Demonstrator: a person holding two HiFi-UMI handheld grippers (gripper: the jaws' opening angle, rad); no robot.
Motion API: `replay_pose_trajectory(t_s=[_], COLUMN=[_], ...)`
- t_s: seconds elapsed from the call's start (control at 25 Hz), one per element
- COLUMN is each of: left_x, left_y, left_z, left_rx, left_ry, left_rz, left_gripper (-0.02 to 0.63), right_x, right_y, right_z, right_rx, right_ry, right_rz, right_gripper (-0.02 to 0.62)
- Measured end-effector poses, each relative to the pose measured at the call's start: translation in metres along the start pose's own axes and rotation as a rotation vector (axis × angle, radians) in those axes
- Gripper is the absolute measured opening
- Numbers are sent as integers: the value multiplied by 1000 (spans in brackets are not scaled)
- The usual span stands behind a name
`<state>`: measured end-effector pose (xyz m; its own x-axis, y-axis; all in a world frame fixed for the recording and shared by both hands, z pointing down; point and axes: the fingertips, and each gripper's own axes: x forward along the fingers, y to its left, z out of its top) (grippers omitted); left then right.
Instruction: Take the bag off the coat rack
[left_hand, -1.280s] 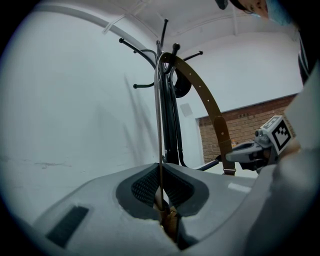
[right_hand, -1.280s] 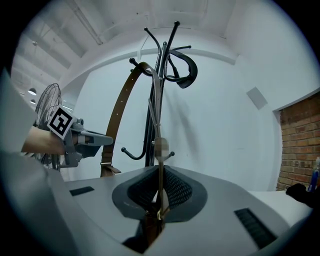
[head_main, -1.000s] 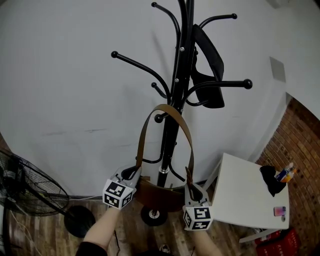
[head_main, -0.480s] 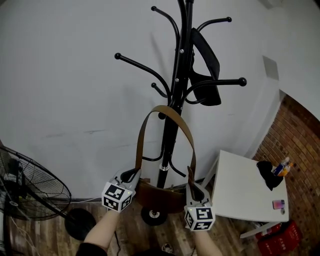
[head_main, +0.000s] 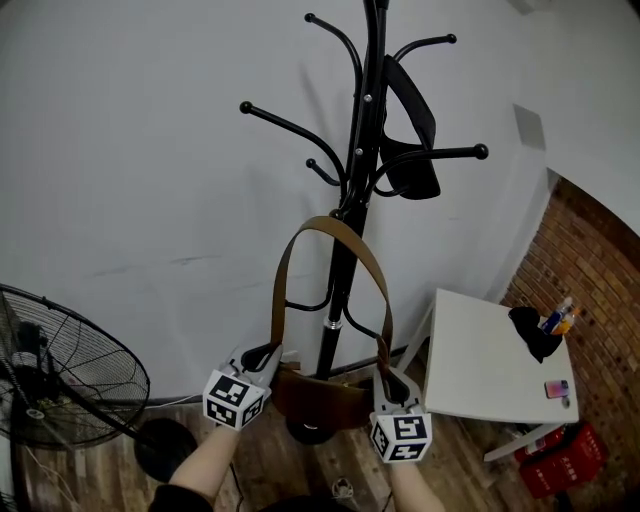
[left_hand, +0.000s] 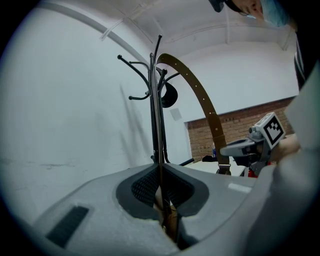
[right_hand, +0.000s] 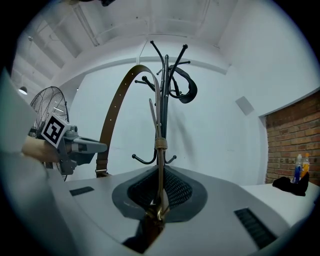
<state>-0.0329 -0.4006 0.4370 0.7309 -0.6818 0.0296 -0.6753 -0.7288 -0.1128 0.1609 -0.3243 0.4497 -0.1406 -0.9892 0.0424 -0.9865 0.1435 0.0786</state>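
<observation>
A black coat rack (head_main: 352, 220) stands against the white wall. A brown bag (head_main: 318, 396) hangs low in front of its pole. The bag's strap (head_main: 330, 224) arches up across the pole, and I cannot tell whether it rests on a hook. My left gripper (head_main: 264, 354) is shut on the bag's left strap end, and my right gripper (head_main: 388, 376) is shut on the right end by its metal ring. In the left gripper view the jaws (left_hand: 161, 172) pinch brown leather, and the strap (left_hand: 200, 97) curves toward the right gripper (left_hand: 250, 147). The right gripper view shows its jaws (right_hand: 161, 175) shut on the strap.
A black bag (head_main: 410, 130) hangs from an upper hook of the rack. A floor fan (head_main: 60, 370) stands at the left. At the right is a white table (head_main: 480, 375) with a black object (head_main: 530, 335) and bottles (head_main: 558, 318). Beside it are a red basket (head_main: 560, 462) and a brick wall (head_main: 600, 290).
The strap's top sits slightly lower against the rack, and the hook knob seen under its arch is now hidden. Both grippers keep their hold. The head view has shifted, showing more of the fan.
</observation>
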Motion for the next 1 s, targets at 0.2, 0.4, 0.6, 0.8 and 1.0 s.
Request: replay_pose_trajectory(t_s=[0.2, 0.4, 0.6, 0.8, 1.0], left_x=[-19, -37, -56, -74, -90], left_y=[-4, -16, -31, -48, -62], left_z=[-6, -9, -15, -23, -32], left_rx=[-10, -15, -21, -33, -56], left_ry=[-1, 5, 4, 9, 23], left_rz=[-22, -54, -79, -106, -111], left_gripper=[18, 18, 18, 18, 18], right_x=[-15, -37, -60, -79, -89], right_y=[16, 26, 34, 41, 46], right_z=[-8, -13, -20, -27, -27], right_rx=[4, 9, 15, 11, 15], right_ry=[15, 23, 38, 57, 50], right_rz=[-8, -33, -43, -49, -54], right_gripper=[26, 25, 25, 25, 25])
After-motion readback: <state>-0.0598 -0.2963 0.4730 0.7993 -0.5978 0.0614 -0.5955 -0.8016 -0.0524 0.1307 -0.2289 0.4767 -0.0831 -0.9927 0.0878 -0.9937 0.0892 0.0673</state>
